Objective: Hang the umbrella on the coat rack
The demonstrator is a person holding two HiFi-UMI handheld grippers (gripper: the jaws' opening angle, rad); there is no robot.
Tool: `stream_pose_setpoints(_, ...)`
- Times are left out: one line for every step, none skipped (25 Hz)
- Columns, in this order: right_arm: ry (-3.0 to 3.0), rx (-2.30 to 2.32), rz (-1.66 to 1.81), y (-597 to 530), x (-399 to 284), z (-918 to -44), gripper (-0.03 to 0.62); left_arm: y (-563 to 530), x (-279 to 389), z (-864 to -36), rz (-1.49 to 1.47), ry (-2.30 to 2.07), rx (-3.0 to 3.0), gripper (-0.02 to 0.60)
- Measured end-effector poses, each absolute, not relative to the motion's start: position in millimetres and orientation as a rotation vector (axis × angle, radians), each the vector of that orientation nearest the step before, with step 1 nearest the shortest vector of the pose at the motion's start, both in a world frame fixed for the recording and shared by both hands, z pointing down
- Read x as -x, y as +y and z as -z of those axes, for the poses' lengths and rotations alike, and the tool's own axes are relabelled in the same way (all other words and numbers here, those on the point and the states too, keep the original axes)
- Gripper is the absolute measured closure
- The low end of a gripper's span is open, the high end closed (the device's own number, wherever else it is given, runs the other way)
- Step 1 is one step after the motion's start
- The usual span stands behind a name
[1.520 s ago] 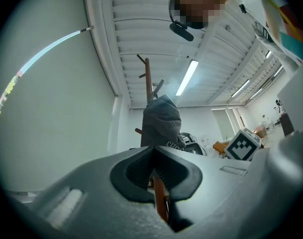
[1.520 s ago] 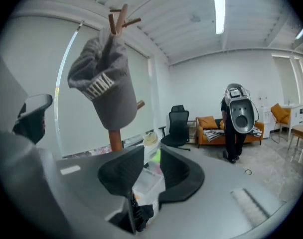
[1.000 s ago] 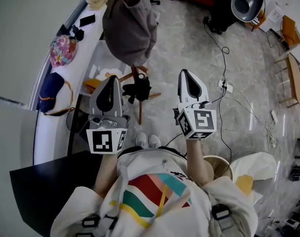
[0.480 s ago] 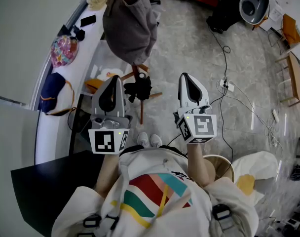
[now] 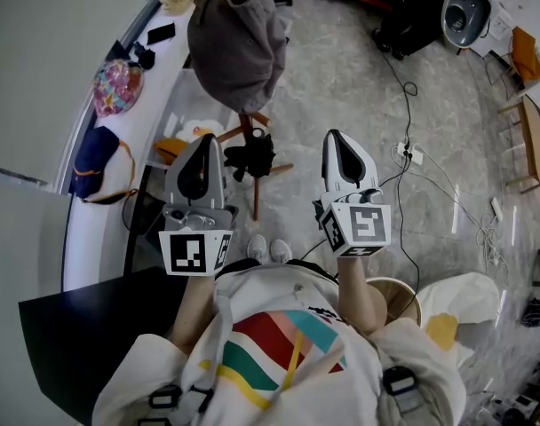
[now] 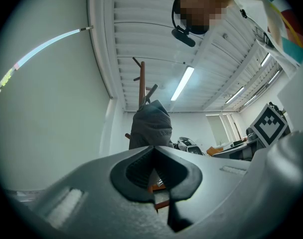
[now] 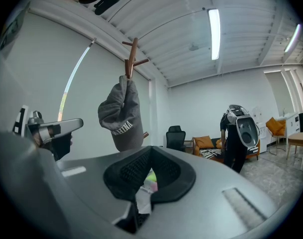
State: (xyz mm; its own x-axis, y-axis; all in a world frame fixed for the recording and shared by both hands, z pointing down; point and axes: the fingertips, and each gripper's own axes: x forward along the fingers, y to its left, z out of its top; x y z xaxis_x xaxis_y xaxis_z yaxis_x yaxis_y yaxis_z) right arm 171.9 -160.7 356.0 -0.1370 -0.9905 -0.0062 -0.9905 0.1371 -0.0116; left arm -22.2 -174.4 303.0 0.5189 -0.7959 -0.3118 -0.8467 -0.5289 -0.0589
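A wooden coat rack point(image 5: 253, 193) stands on the floor ahead of me, with a grey cap point(image 5: 239, 38) hanging on it. A black bundle point(image 5: 249, 158) sits low on its pole; I cannot tell what it is. A pink patterned bundle point(image 5: 115, 87), perhaps a folded umbrella, lies on the white counter point(image 5: 168, 78) at left. My left gripper point(image 5: 203, 140) and right gripper point(image 5: 334, 136) hover side by side short of the rack, both shut and empty. The left gripper view shows the rack point(image 6: 141, 78) and cap point(image 6: 151, 126) over its gripper point(image 6: 152, 148). The right gripper view shows them left of centre: rack point(image 7: 131, 54), cap point(image 7: 122, 116), gripper point(image 7: 150, 148).
A dark blue bag point(image 5: 92, 162) and a phone point(image 5: 158, 35) also lie on the counter. A black table point(image 5: 83, 327) is at lower left. Cables and a power strip point(image 5: 405, 156) cross the floor at right. A grey machine point(image 5: 461, 7) and wooden furniture point(image 5: 528, 140) stand further right.
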Motion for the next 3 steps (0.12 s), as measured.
stream_pose_setpoints(2.363,2.057,0.010,-160.3,-172.1,-357.3,0.592,-174.2,21.8,-303.1,-0.368,1.400,2.555,0.586)
stream_pose_setpoints(2.367,2.058,0.012,-159.7,-172.3,-358.6,0.592,-174.1,21.4,-303.2,-0.368,1.400,2.555,0.586)
stream_pose_setpoints(2.370,2.059,0.015,-159.0,-172.6,-359.9,0.592,-173.9,21.0,-303.4,-0.369,1.400,2.555,0.586)
